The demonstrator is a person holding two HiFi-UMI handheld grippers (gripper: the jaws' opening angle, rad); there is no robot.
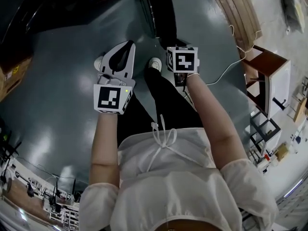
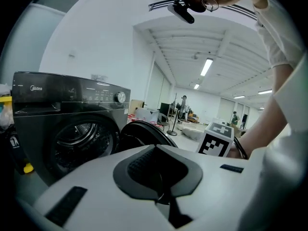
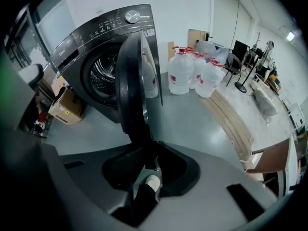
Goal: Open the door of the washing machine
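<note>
The dark grey washing machine [image 3: 96,47] stands with its round door [image 3: 137,81] swung wide open, showing the steel drum [image 2: 79,136]. From above, the door [image 1: 161,13] is a dark slab just ahead of my shoes. My right gripper [image 3: 153,166] points steeply down beside the door's free end. Its jaws stand a narrow gap apart with nothing clamped, and a white shoe shows through the gap. Under its marker cube, the right gripper [image 1: 181,81] hides its own jaws. My left gripper [image 1: 129,43] hangs over the floor, its white jaws shut and empty [image 2: 161,194].
Several large water jugs [image 3: 192,71] stand right of the machine, and a cardboard box [image 3: 65,107] sits at its left. Wooden planks [image 1: 236,8] lie on the floor at the right near a brown cabinet [image 1: 269,76]. A white cable [image 1: 226,66] runs across the grey floor.
</note>
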